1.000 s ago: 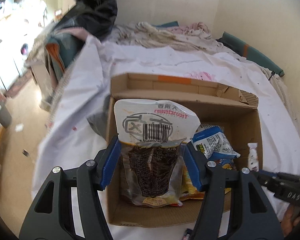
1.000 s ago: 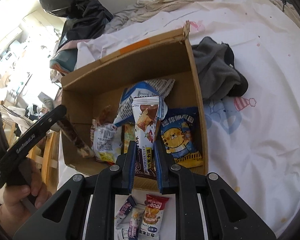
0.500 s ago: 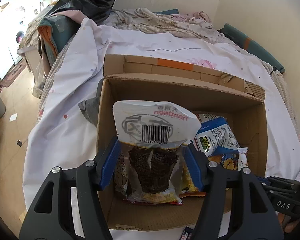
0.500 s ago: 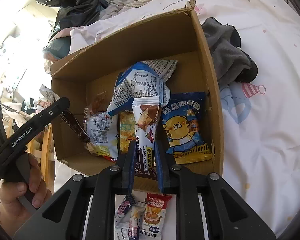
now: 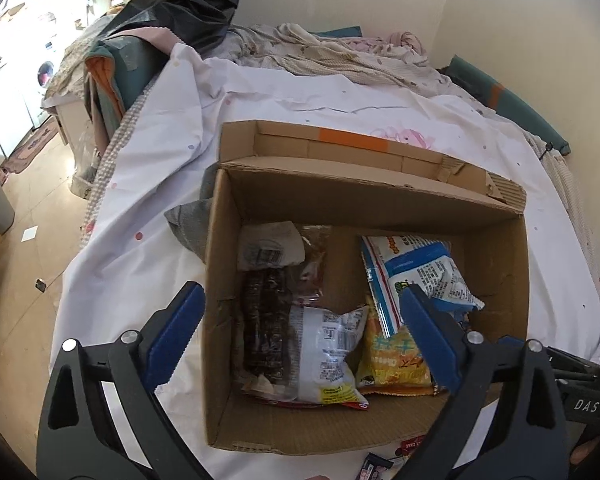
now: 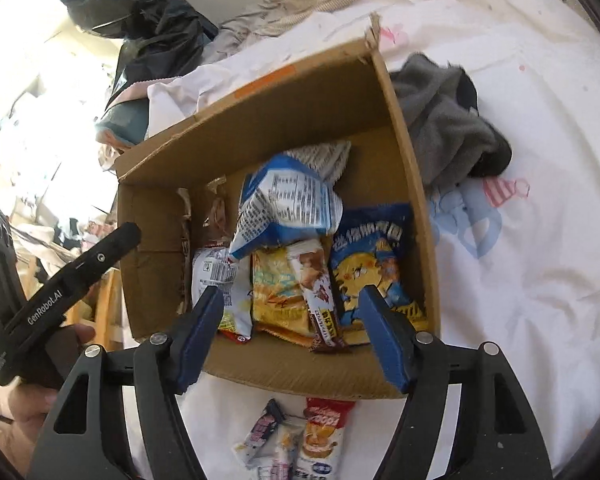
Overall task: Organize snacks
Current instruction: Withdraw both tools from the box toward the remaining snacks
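As both sets of jaws have just been opening, my left gripper (image 5: 302, 326) and right gripper (image 6: 290, 334) now stand wide over the cardboard box (image 5: 364, 196) on the white sheet (image 5: 140, 200), with nothing pressed between their pads. A second ago the left held the clear pouch of dark snack (image 5: 270, 312) upright by its sides; it now lies flat along the box's left wall. The right held the brown chocolate bar (image 6: 320, 300); it now lies loose between the yellow packet (image 6: 276, 292) and the blue cartoon bag (image 6: 374, 264). I judge both drops complete, so two more snacks are stowed. Counted inside: six packets that I can tell apart, including one white packet (image 5: 324, 352) and one blue-and-white bag (image 6: 284, 208). Outside, in front of the box, a small heap (image 6: 296, 440) of at least three wrappers waits, likely my next pick
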Tool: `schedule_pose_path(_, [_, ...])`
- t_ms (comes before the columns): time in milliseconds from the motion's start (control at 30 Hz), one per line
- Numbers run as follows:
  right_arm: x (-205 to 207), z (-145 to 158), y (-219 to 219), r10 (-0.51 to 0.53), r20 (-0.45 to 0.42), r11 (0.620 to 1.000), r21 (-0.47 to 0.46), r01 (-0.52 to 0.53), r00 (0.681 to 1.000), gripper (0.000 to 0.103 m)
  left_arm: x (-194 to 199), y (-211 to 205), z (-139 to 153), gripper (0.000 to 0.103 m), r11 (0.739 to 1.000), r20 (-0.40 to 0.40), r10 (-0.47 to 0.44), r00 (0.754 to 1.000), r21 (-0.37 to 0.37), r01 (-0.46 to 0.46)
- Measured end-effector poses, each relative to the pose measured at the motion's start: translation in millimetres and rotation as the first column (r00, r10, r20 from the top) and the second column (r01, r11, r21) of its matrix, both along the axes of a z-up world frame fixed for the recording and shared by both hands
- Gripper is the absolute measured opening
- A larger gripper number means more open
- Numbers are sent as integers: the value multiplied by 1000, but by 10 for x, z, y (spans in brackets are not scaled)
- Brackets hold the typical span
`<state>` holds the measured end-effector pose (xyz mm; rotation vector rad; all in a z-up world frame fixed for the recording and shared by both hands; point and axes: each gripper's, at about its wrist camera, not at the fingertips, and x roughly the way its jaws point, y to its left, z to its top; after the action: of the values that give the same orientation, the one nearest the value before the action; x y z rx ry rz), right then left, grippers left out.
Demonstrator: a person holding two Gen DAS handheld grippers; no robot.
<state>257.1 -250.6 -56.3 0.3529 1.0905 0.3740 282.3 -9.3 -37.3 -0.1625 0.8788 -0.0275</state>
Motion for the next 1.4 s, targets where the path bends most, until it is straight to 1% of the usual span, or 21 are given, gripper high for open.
schedule_pose_path(100, [-3,0,6,2,-4,1000,-4,-2,1000,73,-24,22,25,96,1000,4,-10,1000,-6,10])
schedule_pose_path(267, [4,28,12,-8,3,1000,-5,8,1000,73,-104,18,87,96,1000,31,-13,999,20,13])
schedule_pose_path(500, [-50,74,-26,-30,10,1000,2,30,999,73,-204,24,181,96,999,50,-21,999,25,20])
schedule_pose_path(667, [-127,96,-36,-36,13,999,6,36,999,73,-332,23,237,96,998,70,-35,997,60,31])
schedule_pose_path(767, [-162,118,-42,-36,17,999,8,36,999,73,-421,60,252,96,997,76,-23,997,72,17])
schedule_pose_path(833, [-208,145,-44,-36,23,999,10,36,999,73,-476,85,256,96,996,75,-12,997,85,5])
schedule_pose_path(1233, [-490,280,-130,-53,39,998,19,52,998,73,-828,134,273,96,997,54,-1,999,82,-3])
schedule_pose_path(1400, [-628,244,-145,-58,22,998,22,57,998,73,-977,168,284,96,997,45,-3,999,83,-1])
